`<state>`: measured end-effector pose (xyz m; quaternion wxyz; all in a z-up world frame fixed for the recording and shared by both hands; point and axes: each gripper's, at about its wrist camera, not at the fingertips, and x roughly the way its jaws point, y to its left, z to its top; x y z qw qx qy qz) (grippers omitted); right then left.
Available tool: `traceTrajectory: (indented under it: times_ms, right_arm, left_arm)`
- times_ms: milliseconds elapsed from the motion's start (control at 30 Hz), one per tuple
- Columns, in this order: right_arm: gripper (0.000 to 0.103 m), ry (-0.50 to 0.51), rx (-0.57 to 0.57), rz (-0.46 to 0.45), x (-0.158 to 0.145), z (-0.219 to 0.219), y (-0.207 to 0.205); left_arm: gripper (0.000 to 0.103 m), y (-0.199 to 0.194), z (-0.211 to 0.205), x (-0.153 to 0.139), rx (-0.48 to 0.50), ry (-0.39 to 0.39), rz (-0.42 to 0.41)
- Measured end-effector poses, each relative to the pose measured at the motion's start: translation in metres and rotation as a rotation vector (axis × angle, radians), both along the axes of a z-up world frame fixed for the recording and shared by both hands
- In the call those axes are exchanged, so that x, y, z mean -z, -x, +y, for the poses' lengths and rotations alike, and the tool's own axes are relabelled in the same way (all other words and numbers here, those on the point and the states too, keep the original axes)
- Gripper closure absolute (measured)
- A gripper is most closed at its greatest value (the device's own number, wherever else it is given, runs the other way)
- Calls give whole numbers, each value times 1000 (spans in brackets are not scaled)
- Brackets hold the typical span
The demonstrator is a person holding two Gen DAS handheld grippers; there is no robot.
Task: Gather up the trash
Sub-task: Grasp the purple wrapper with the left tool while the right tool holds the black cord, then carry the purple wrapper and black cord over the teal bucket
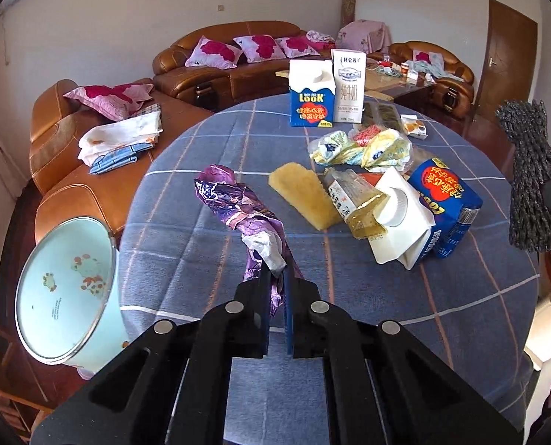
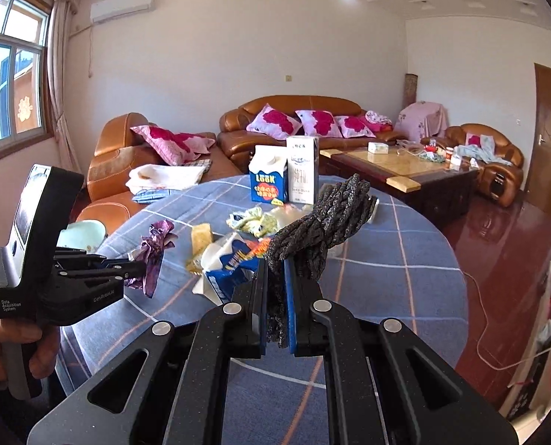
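Note:
My left gripper point(image 1: 276, 278) is shut on a crumpled purple wrapper point(image 1: 234, 204) and holds it above the table's left side; the wrapper also shows in the right wrist view point(image 2: 156, 248). My right gripper point(image 2: 275, 270) is shut on a dark grey knitted cloth point(image 2: 323, 218), held above the table; the cloth hangs at the right edge of the left wrist view point(image 1: 527, 170). A pale blue trash bin point(image 1: 67, 289) with frog prints stands below the table's left edge.
On the round table with a blue checked cloth point(image 1: 405, 296) lie a tipped blue carton point(image 1: 435, 207), a yellow sponge point(image 1: 301, 193), a small bottle point(image 1: 357, 200), yellow-green wrappers point(image 1: 364, 148) and two upright cartons point(image 1: 327, 89). Sofas point(image 2: 286, 126) and a coffee table point(image 2: 397, 170) stand behind.

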<state>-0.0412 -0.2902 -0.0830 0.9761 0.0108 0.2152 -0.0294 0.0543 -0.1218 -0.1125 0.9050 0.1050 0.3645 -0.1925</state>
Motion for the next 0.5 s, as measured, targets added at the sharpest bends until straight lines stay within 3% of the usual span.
traceTrajectory:
  times_ms: [333,500]
  right_arm:
    - [94,-31,-215,-55,-19,52,-61]
    - [94,-55,-309,-66,-21,80,-99]
  left_arm:
    - [98,-8,69,-46,-189,13,-150]
    - [98,-18,101,-60,-263,25,-179]
